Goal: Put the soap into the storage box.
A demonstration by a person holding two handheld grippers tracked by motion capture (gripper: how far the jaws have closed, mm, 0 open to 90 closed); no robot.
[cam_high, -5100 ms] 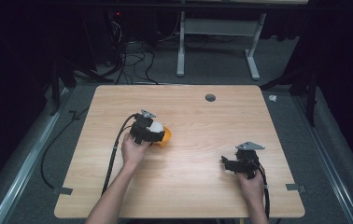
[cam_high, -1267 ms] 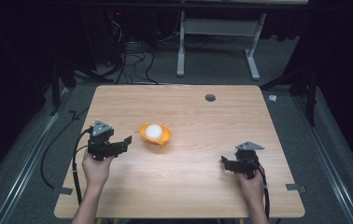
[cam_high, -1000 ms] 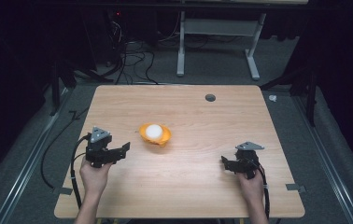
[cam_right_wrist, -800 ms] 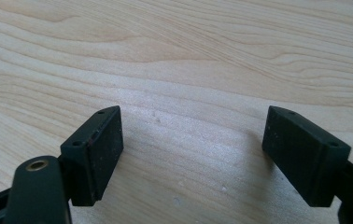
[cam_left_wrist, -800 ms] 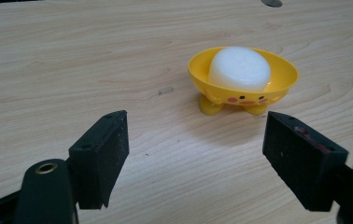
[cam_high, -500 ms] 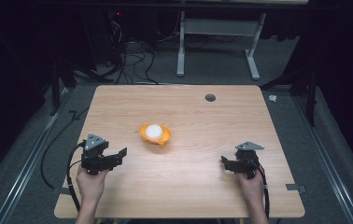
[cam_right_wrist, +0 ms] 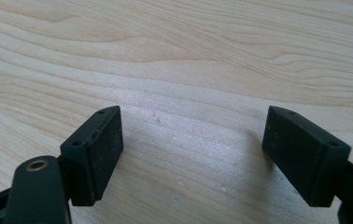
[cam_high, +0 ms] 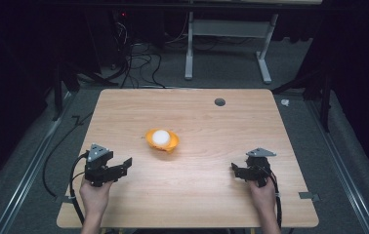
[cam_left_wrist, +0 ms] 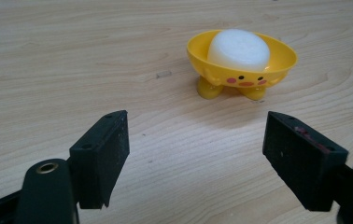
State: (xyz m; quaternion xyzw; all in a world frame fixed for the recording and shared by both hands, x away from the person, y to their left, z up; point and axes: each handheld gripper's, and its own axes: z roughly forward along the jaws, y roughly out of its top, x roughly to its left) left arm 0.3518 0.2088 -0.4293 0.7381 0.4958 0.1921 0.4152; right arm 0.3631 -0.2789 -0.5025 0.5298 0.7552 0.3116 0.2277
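Observation:
A small yellow bowl with a chick face and little feet stands near the middle of the wooden table. A white rounded lump lies in it. In the left gripper view the yellow bowl and its white lump sit beyond the jaws, up and to the right. My left gripper is open and holds nothing, at the front left of the table, well apart from the bowl. My right gripper is open over bare wood at the front right.
A round dark cable hole sits near the table's far edge. Behind the table are a white desk frame and loose cables on the grey floor. Rails run along both sides.
My left gripper let go of the bowl, opened, and drew back toward the front left edge of the table. The bowl stays in the middle. The right gripper has not moved.

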